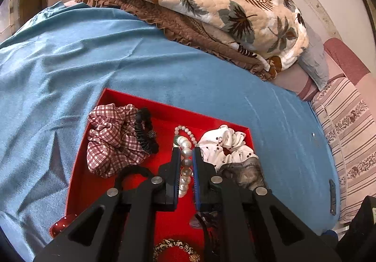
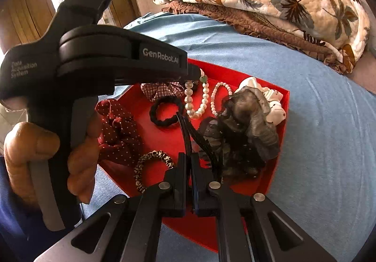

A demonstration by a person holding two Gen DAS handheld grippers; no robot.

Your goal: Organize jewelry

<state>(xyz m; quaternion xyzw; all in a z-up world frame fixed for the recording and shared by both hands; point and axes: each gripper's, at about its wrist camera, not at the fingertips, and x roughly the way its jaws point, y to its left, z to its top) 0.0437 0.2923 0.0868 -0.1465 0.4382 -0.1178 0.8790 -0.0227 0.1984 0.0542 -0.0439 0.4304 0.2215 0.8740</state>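
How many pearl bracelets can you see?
2. The large pearl bracelet is pinched in the left gripper over the red box; the small bead bracelet lies in the box beside it. The scrunchies may hide more.

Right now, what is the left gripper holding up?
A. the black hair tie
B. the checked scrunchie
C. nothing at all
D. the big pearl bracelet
D. In the left wrist view the left gripper has its fingers on either side of the big pearl bracelet, and in the right wrist view the bracelet hangs in a loop from that gripper's tip above the red box.
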